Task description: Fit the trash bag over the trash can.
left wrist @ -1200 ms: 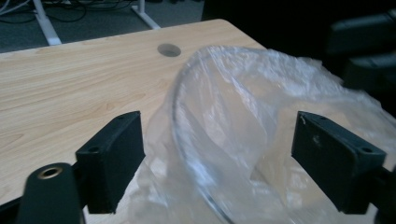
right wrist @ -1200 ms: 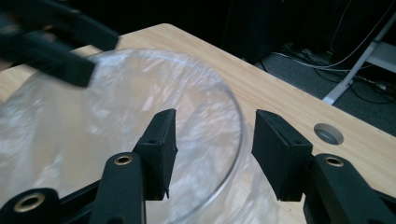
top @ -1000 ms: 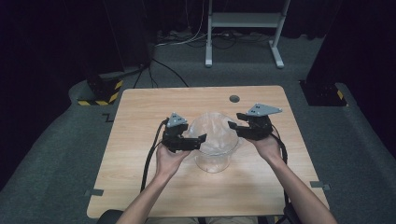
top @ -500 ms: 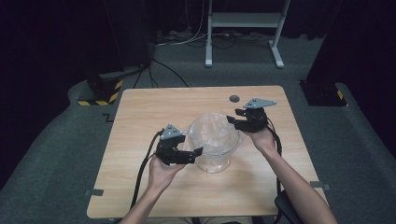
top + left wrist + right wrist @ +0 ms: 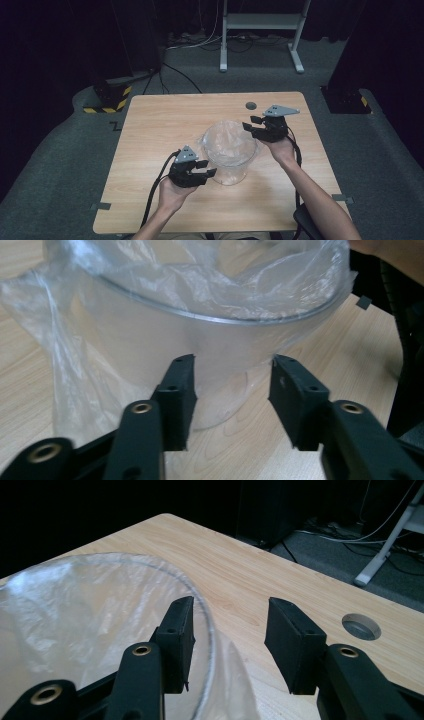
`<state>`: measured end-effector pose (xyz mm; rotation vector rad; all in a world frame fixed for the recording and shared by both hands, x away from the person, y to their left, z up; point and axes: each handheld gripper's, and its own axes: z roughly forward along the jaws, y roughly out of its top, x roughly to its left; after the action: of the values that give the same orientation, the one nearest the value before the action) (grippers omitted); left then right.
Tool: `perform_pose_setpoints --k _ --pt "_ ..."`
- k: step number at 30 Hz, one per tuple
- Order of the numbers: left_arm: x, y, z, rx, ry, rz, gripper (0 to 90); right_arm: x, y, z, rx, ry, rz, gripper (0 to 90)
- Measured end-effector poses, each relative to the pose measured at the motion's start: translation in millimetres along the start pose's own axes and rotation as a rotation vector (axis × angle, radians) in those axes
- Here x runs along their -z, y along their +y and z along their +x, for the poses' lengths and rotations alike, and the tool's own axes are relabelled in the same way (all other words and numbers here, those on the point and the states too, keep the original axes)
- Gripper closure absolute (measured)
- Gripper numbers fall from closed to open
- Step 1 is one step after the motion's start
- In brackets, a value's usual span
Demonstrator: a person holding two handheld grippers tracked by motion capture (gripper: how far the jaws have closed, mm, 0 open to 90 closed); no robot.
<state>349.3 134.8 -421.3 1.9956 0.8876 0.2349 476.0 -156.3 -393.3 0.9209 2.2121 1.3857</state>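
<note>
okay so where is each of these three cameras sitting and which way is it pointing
High view: above the person's side, looking forward and down on the table; both forearms, left gripper and right gripper show.
Left gripper view: rides on the left gripper, low, facing the clear container side and its plastic bag; own jaws show.
Right gripper view: rides on the right gripper, at the container rim, looking across the table to a round hole; own jaws show.
Shared: all three show the bag-lined container.
</note>
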Motion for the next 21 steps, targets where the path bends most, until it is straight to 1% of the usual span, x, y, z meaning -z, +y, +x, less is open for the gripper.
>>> perform_pose_setpoints --k 3,6,7,8,11,12,15,16,19,21 --pt "-4.8 1.2 2.6 0.003 -0.005 0.018 67.8 5.4 -0.9 3.7 0.010 0.002 -0.004 54.3" --pt "-10.1 2.3 4.1 -0.014 -0.007 0.045 77.3 11.7 -1.6 7.1 0.020 0.002 -0.009 54.4" --pt "-12.0 2.8 4.7 -0.021 -0.008 0.054 82.8 15.6 -2.9 10.0 0.028 0.003 -0.009 54.4" --pt "-14.4 3.2 4.9 -0.023 -0.012 0.060 82.8 15.6 -2.9 10.0 0.028 0.003 -0.009 54.4" --pt "-21.5 5.3 5.9 -0.042 -0.021 0.088 89.7 22.2 -5.0 14.4 0.057 -0.008 -0.006 54.5" --pt "-24.2 6.2 6.7 -0.048 -0.025 0.101 90.0 25.0 -5.6 15.2 0.067 -0.015 -0.005 54.5" --pt "-32.5 8.6 8.0 -0.057 -0.035 0.125 90.0 34.4 -8.2 15.5 0.073 -0.034 -0.011 54.5" --pt "-35.1 9.4 8.3 -0.058 -0.040 0.131 90.0 37.6 -9.2 15.0 0.069 -0.040 -0.012 54.5" --pt "-43.4 11.9 8.7 -0.084 -0.045 0.156 90.0 46.2 -13.2 12.5 0.058 -0.061 -0.014 54.5" --pt "-50.1 12.4 9.6 -0.089 -0.047 0.179 90.0 51.7 -15.7 11.0 0.050 -0.074 -0.015 54.5"
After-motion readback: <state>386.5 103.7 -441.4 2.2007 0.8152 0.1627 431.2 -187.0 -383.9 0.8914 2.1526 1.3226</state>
